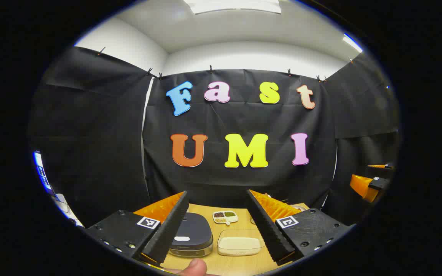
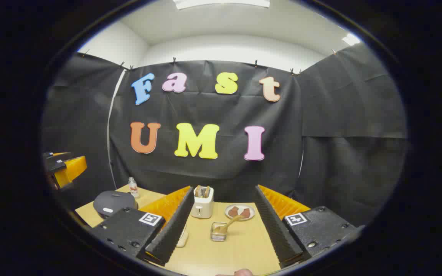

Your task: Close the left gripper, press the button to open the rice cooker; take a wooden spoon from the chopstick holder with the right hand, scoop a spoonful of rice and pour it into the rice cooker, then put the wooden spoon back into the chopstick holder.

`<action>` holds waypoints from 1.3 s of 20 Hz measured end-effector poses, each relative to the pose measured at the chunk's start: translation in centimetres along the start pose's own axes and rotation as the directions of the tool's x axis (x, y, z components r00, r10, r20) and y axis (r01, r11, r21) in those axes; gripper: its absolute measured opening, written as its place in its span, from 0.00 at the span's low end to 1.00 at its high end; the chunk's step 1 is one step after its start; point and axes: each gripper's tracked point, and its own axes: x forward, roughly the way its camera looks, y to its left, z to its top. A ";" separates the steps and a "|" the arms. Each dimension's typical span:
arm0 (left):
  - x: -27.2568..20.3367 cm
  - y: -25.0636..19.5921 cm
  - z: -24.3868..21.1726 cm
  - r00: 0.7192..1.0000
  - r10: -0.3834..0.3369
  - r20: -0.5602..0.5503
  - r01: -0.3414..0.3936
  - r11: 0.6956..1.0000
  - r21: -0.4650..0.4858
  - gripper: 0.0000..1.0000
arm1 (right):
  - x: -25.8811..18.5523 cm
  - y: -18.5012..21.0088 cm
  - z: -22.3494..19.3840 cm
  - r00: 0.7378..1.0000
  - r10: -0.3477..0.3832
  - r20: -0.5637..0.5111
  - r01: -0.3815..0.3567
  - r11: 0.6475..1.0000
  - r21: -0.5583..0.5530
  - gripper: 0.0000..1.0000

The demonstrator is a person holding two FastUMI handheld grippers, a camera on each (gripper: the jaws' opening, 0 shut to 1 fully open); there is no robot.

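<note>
Pressing with your left gripper [image 1: 218, 226] as it is risks missing: its fingers stand wide apart, so they could straddle the white button [image 1: 182, 239] on the dark, rounded, lidded rice cooker [image 1: 190, 234] below instead of pushing it. Your right gripper [image 2: 225, 222] is spread too, above the small clear chopstick holder [image 2: 218, 232] with the wooden spoon [image 2: 229, 223] leaning in it; a careless grab could tip it. The clear rectangular tub [image 1: 239, 245] on the wooden surface [image 1: 236, 264] holds white rice.
</note>
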 end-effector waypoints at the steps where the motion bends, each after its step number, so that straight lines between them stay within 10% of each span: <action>1: 0.1 0.1 -0.2 1.000 0.006 -0.006 -0.006 1.000 0.008 0.95 | 0.0 0.0 0.0 1.000 -0.001 0.000 0.001 1.000 0.003 0.97; 23: 0.9 0.8 -1.2 0.998 0.006 -0.062 -0.002 0.998 0.062 0.94 | 0.7 -0.4 0.0 1.000 -0.025 -0.004 0.025 1.000 -0.014 1.00; 24: 1.3 1.2 -1.0 0.998 0.021 -0.053 -0.018 0.997 0.069 0.91 | 0.8 -0.4 0.0 1.000 -0.028 -0.004 0.028 0.999 -0.018 0.97; 26: 1.7 2.4 -0.8 0.997 0.064 -0.051 -0.060 0.995 0.085 0.32 | 1.0 -0.5 -0.1 0.999 -0.036 -0.010 0.035 0.999 -0.027 0.97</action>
